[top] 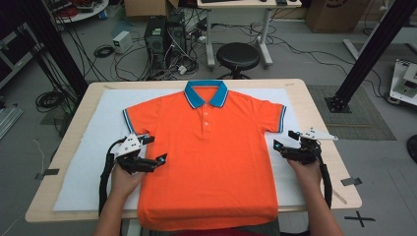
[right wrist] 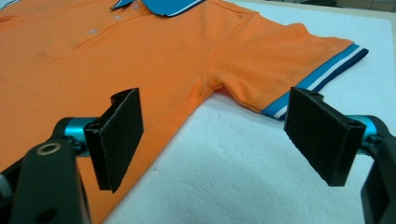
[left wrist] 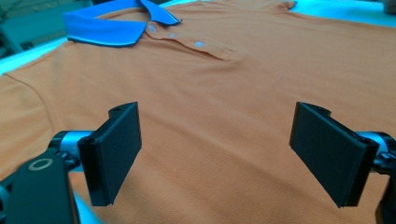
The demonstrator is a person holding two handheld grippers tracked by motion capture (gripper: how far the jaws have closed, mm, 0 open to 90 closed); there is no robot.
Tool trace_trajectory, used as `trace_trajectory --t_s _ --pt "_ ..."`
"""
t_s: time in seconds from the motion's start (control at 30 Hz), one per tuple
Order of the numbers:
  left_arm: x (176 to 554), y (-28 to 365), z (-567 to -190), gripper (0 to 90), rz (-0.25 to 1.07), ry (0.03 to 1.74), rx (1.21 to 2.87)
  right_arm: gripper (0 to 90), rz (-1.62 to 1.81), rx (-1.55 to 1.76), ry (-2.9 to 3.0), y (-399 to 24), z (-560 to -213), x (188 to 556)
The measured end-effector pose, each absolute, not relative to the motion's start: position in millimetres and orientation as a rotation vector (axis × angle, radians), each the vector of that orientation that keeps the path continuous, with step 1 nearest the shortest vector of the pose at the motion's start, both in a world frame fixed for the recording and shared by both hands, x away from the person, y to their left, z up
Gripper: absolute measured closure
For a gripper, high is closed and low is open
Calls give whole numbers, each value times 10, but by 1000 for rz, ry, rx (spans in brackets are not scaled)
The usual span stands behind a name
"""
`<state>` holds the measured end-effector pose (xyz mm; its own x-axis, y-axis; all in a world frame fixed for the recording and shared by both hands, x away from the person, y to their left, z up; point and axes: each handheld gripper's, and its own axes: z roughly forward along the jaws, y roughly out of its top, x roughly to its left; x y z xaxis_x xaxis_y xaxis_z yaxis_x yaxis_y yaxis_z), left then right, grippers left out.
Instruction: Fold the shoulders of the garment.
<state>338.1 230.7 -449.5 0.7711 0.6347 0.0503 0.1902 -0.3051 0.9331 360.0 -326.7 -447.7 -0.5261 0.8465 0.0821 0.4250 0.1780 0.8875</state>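
An orange polo shirt (top: pixel 206 147) with a blue collar (top: pixel 206 93) lies flat, front up, on a white sheet (top: pixel 88 162); its hem hangs over the table's near edge. My left gripper (top: pixel 152 150) hovers at the shirt's left side edge, open, with only orange cloth (left wrist: pixel 219 121) below its jaws. On the other side, my right gripper (top: pixel 286 139) is open beside the shirt's right edge, under the striped sleeve cuff (right wrist: pixel 322 77). Between its jaws I see the shirt's side edge (right wrist: pixel 182 116) and bare white sheet (right wrist: pixel 224 177). Neither gripper holds anything.
The wooden table (top: pixel 319 123) ends just past the sheet on every side. A black stool (top: pixel 238 56), computer towers (top: pixel 164 37) and loose cables stand on the floor behind. A black frame post (top: pixel 373 49) rises at the right.
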Motion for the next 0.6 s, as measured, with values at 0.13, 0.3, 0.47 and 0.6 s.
trace_trajectory --t_s 0.13,0.3,0.47,0.6 --pt "3402 2316 -4495 171 482 646 1863 202 1312 1204 2029 -3274 -4478 3605" --pt "3398 2338 -4497 171 472 646 1836 203 1302 1198 2026 -3265 -4478 3601" --pt "3406 2342 -4497 170 475 671 1832 203 1298 1198 2021 -3262 -4477 3595" --pt "3416 2361 -4496 171 466 681 1823 202 1297 1200 2020 -3262 -4478 3598"
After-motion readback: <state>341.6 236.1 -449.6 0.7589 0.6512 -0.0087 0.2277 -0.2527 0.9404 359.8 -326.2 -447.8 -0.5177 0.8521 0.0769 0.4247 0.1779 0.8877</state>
